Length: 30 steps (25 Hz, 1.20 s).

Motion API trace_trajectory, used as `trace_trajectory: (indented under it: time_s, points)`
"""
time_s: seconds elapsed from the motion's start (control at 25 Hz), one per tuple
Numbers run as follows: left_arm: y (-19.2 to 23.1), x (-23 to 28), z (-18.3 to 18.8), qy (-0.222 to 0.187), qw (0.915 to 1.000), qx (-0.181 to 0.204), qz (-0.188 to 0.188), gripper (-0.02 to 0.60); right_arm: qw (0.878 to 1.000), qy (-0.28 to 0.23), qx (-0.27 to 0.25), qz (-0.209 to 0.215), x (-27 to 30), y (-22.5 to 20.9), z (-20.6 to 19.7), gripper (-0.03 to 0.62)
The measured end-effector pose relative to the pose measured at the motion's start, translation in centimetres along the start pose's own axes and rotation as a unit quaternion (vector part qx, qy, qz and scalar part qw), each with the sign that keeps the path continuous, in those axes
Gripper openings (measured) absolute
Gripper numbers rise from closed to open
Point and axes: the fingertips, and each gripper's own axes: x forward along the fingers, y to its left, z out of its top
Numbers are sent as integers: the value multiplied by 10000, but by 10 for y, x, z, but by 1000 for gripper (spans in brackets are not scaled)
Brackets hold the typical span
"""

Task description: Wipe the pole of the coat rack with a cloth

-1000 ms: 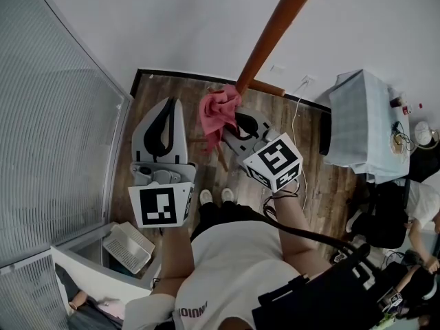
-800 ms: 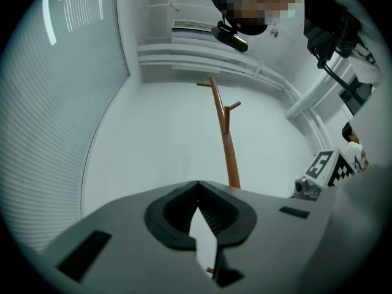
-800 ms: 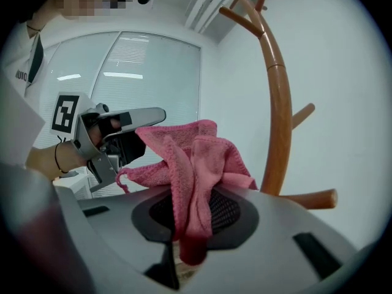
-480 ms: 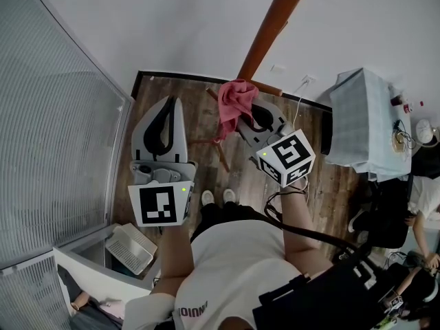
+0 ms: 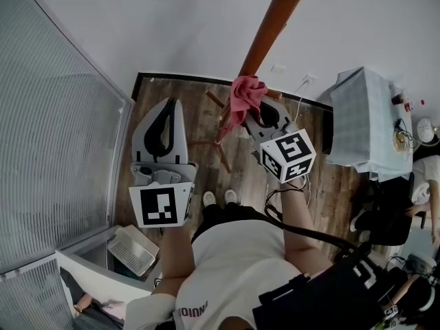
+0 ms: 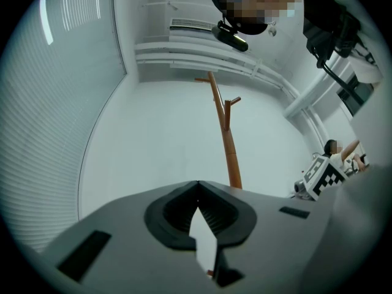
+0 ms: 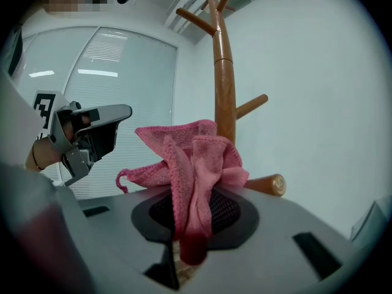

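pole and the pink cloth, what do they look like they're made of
The pole looks like wood, smooth and probably varnished orange-brown: soft sheen, peg branches, a visible joint. The cloth looks like pink microfibre or terry: fuzzy nap, limp folds, hemmed edge.

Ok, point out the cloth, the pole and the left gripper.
cloth (image 7: 196, 158): right gripper view, middle fold.
pole (image 5: 271, 26): head view, bare shaft above the cloth.
left gripper (image 5: 172, 104): head view, where its fingertips meet.
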Motion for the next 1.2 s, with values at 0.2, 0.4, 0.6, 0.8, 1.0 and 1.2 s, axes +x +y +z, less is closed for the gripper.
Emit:
trace_trajectory:
  time_s: [0.2,0.4,0.6,0.8,1.0,1.2]
  points:
    - [1,2,-1,-30,9999,106,-49,14,10000,26,28,-46,-1,-3,-2,94]
    - [-3,7,-4,16,10000,-52,-73,14,9999,2,108,-79,-6,-8,-2,94]
    - [-11,13,-3,15,9999,-54,-156,14,9999,-3,86,-125,-13,-14,-1,94]
    - [-19,20,-4,2,9997,-74,-243,12,9999,-21,21,-156,-20,-19,2,94]
    - [-24,19,-3,-23,9994,-88,-335,12,9998,-27,7,-218,-28,-18,2,94]
    - [-29,18,-1,-48,9992,-80,-390,14,9996,-36,4,-291,-36,-21,2,94]
